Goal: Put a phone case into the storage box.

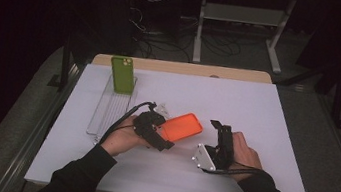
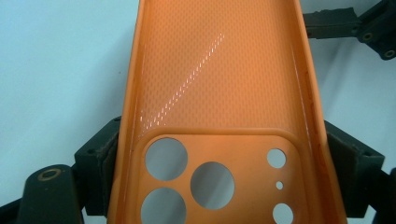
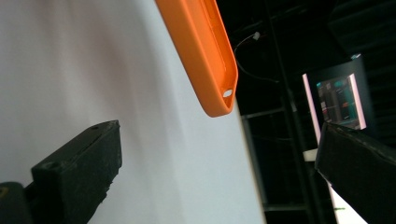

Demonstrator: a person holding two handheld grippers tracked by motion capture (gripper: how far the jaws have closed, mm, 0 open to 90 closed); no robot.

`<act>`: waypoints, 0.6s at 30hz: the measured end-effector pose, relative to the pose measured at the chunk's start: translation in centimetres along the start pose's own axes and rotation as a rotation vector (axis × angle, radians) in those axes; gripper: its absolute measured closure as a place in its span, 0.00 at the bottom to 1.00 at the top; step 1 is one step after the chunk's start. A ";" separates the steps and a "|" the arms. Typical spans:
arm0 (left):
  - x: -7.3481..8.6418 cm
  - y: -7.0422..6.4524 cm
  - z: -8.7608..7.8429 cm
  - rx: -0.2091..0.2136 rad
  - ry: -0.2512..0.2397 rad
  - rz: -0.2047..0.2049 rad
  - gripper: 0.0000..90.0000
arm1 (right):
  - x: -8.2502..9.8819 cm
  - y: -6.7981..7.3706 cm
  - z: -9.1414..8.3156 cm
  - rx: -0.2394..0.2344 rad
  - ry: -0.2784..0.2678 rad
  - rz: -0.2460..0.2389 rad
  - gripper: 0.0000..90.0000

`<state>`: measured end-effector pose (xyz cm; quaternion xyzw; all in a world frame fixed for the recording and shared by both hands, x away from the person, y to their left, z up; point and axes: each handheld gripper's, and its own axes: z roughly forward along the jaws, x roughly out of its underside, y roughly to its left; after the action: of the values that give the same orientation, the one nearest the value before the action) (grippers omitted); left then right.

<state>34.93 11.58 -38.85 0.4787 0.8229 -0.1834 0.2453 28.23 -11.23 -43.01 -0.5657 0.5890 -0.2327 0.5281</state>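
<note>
One orange case (image 2: 219,93) in left gripper (image 2: 219,158).

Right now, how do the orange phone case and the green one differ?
The orange phone case is clamped at its camera end in the left gripper, tilted; the green phone case stands upright in the clear rack, untouched. Orange shows its hollow inside, green its back. Both have camera cutouts.

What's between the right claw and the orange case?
Nothing. In the high view, only bare white table separates the right claw from the orange case; the right gripper view shows open jaws with the case beyond them.
</note>
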 end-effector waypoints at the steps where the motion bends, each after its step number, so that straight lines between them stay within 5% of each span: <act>1: 0.0 0.0 0.0 -0.001 0.001 0.002 0.18 | -0.1 0.1 0.0 0.009 -0.002 -0.018 0.00; 7: 0.0 0.1 0.0 0.001 0.000 0.004 0.18 | -0.3 0.5 0.0 0.027 -0.001 -0.144 0.00; 11: -0.1 0.0 0.0 0.006 0.006 0.011 0.18 | -0.7 1.2 -0.1 0.038 0.000 -0.128 0.00; 13: -0.1 0.0 0.0 0.008 0.007 0.016 0.18 | -0.9 1.1 0.0 0.056 -0.022 -0.191 0.00; 18: -0.2 -0.3 0.1 0.015 0.010 0.021 0.18 | -1.2 1.4 0.1 0.069 -0.027 -0.214 0.02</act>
<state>34.80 11.21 -38.77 0.4901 0.8176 -0.1845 0.2394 27.51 -9.73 -43.86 -0.6100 0.5098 -0.3003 0.5271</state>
